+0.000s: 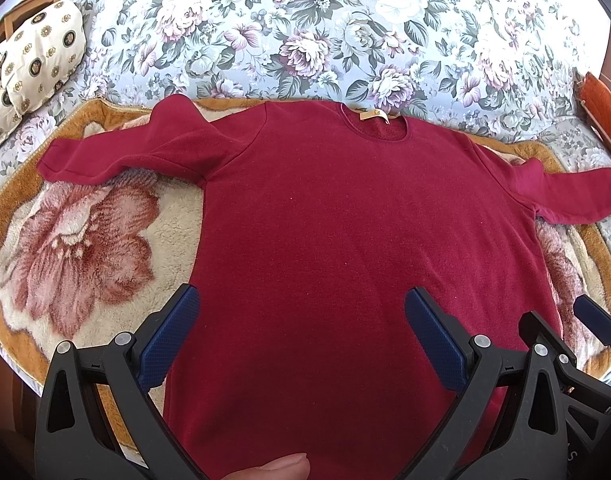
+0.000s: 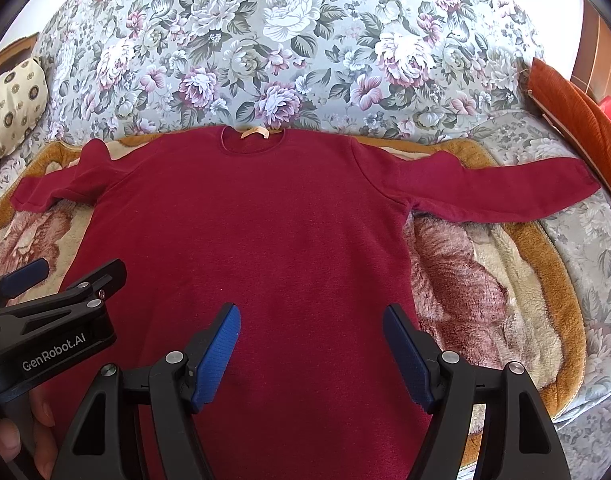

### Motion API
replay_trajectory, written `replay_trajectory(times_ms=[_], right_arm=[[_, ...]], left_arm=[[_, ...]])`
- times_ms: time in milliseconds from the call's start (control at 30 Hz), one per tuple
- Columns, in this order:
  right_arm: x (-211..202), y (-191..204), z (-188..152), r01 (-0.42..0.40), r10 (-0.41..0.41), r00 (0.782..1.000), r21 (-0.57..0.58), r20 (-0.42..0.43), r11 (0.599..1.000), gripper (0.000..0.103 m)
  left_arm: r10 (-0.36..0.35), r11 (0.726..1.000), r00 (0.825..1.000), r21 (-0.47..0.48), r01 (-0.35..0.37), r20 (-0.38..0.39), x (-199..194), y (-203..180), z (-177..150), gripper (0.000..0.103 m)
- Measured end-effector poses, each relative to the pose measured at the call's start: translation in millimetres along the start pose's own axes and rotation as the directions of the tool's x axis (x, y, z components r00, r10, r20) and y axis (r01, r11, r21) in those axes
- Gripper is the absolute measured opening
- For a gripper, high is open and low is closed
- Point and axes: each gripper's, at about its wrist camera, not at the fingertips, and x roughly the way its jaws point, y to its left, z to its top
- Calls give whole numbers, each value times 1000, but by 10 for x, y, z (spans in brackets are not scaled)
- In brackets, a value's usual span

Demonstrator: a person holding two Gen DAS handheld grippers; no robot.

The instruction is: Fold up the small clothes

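Note:
A dark red long-sleeved sweater [image 1: 345,220] [image 2: 245,240] lies flat on a fluffy flower-patterned blanket [image 1: 85,240] [image 2: 485,280], neckline away from me, both sleeves spread sideways. The left sleeve [image 1: 117,152] is bunched near the shoulder. My left gripper [image 1: 301,304] hovers open over the sweater's lower left part, nothing between its blue pads. My right gripper [image 2: 311,320] is open above the lower right part, also empty. In the right wrist view the left gripper [image 2: 33,280] shows at the left edge.
A floral-print sofa back [image 1: 305,20] [image 2: 285,40] rises behind the blanket. A cream patterned cushion [image 1: 37,52] lies at the far left, an orange cushion [image 2: 577,112] at the far right. A person's fingers [image 2: 9,440] hold the left gripper's handle.

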Motion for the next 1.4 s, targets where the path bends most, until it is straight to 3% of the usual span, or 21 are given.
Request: replay_trajectory(times_ms=[1400], right_arm=[[13,-12,3,-8,8,1000,3,-6,1000,72]], left_arm=[[-3,1000,1000,-1,3,-2,0,20,10,103]])
